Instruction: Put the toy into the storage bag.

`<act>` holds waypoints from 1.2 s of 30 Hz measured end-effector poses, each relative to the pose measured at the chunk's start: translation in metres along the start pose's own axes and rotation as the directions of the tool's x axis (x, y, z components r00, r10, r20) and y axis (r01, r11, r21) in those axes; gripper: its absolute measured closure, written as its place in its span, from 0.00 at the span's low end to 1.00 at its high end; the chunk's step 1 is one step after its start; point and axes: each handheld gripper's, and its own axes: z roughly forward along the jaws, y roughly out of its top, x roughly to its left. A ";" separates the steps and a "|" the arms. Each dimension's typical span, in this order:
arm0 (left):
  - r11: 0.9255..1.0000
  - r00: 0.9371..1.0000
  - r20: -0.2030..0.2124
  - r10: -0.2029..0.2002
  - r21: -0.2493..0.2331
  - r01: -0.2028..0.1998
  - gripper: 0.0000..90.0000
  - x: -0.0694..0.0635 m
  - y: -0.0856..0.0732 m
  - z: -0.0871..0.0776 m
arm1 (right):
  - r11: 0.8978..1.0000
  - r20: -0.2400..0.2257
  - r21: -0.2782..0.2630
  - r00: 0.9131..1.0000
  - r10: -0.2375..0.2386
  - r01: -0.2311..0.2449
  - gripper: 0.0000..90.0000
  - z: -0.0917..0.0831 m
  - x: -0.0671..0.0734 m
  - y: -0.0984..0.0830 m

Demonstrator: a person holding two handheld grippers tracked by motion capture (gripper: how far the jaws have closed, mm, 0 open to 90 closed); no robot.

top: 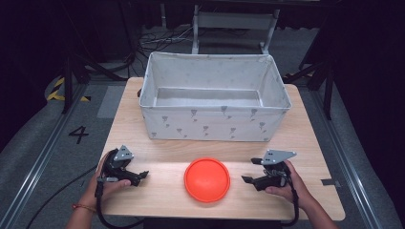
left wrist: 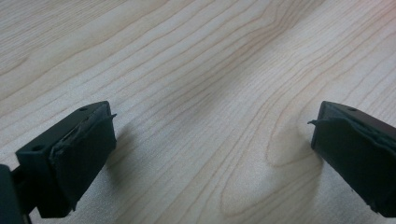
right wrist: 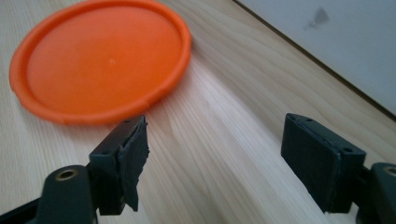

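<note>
We've got an orange disc (top: 207,180) lying flat on the worktop (top: 157,152), dome side up; it's round, so no long axis to call. It sits between our grippers, in front of the grey fabric bin (top: 215,121). Left gripper (top: 138,177) and right gripper (top: 248,180) both rest released, fingers spread with bare wood between. The right gripper view catches the disc's raised rim.

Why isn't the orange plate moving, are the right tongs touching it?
Apart. In the high view, bare wood shows between the right tongs and the orange plate. The right gripper view shows the tongs open, with the plate lying ahead of them.
</note>
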 end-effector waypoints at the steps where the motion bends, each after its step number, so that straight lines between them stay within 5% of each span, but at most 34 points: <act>1: 1.000 1.000 -0.001 0.000 0.000 0.000 0.00 0.000 0.000 0.000 | 1.000 -0.016 0.000 1.000 -0.007 0.007 0.26 0.006 0.001 0.004; 7: 1.000 1.000 0.000 0.000 0.000 0.000 0.00 0.000 0.000 0.000 | 0.997 -0.079 0.026 0.995 -0.066 0.069 0.25 0.043 0.012 0.028; 17: 1.000 1.000 -0.002 -0.001 -0.002 0.001 0.00 0.000 0.000 0.000 | 0.992 -0.144 0.081 0.986 -0.083 0.095 0.19 0.090 0.015 0.042; 32: 1.000 1.000 0.000 0.000 0.000 0.000 0.00 0.000 0.000 0.000 | 0.992 -0.150 0.080 0.985 -0.085 0.098 0.24 0.094 0.026 0.040; 36: 1.000 1.000 -0.001 -0.001 0.000 0.001 0.00 0.000 0.000 0.000 | 0.995 -0.128 0.068 0.990 -0.060 0.069 0.38 0.093 0.024 0.040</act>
